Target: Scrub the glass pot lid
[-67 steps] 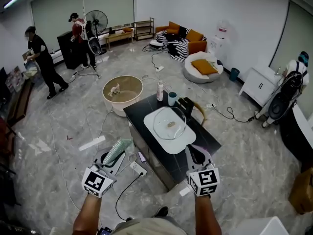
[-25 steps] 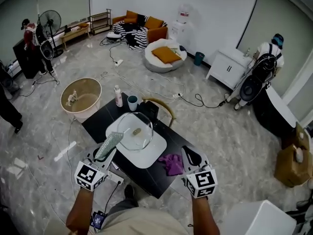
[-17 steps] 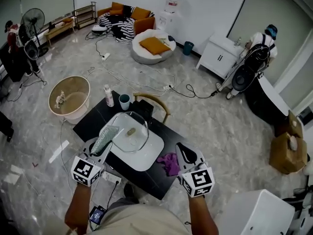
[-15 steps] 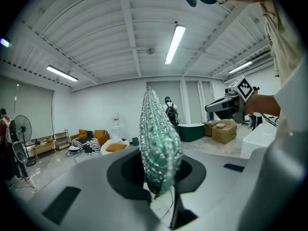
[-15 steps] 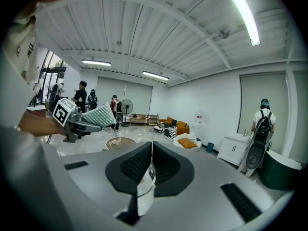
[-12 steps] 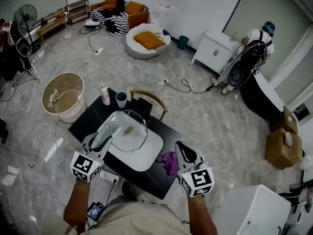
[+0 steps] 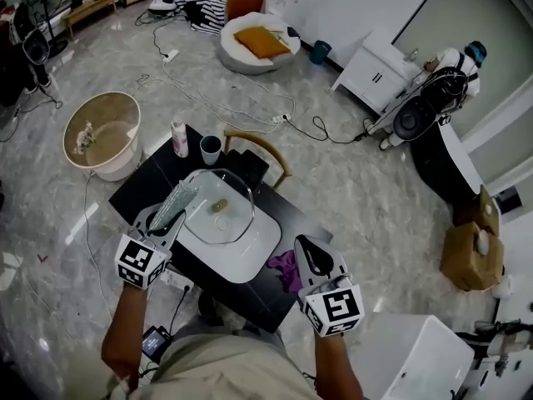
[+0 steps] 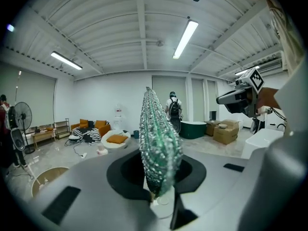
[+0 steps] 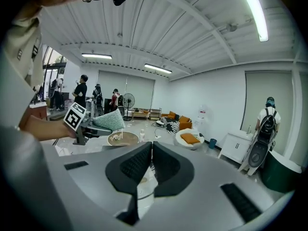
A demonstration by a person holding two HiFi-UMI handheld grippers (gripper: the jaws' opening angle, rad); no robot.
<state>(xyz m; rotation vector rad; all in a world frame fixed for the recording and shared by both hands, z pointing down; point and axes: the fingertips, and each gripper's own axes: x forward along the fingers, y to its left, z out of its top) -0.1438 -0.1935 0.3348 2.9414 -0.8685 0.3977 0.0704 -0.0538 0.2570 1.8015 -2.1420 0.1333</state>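
Seen from the head view, a round tan tub (image 7: 100, 136) stands on the marble floor at upper left, just beside a black table (image 7: 141, 192). On the table's far edge are a white bottle (image 7: 177, 137) and a cup (image 7: 210, 149), with a chair (image 7: 255, 149) behind them.

The left gripper (image 7: 166, 217), at centre left, has its jaws closed on a green scrubber (image 7: 176, 200), which points up and right over the left rim of the glass lid (image 7: 218, 209); whether the two touch cannot be told. In the left gripper view the scrubber (image 8: 159, 143) stands upright, pinched at its base between the jaws.

The lid lies flat, knob up, on a white tray (image 7: 254, 255) at the middle of the table.

A purple cloth (image 7: 285, 270) lies on the table by the tray's right edge. Just right of it the right gripper (image 7: 310, 251) hovers at the table's near corner, well apart from the lid. In the right gripper view its jaws are nearly together, a thin slit between the pads and nothing held, and the left gripper (image 9: 89, 129) with the scrubber (image 9: 109, 120) shows at centre left.

At upper right a person with a backpack (image 7: 454, 82) stands beside a white cabinet (image 7: 375, 69). A cardboard box (image 7: 466, 252) sits at the right edge.
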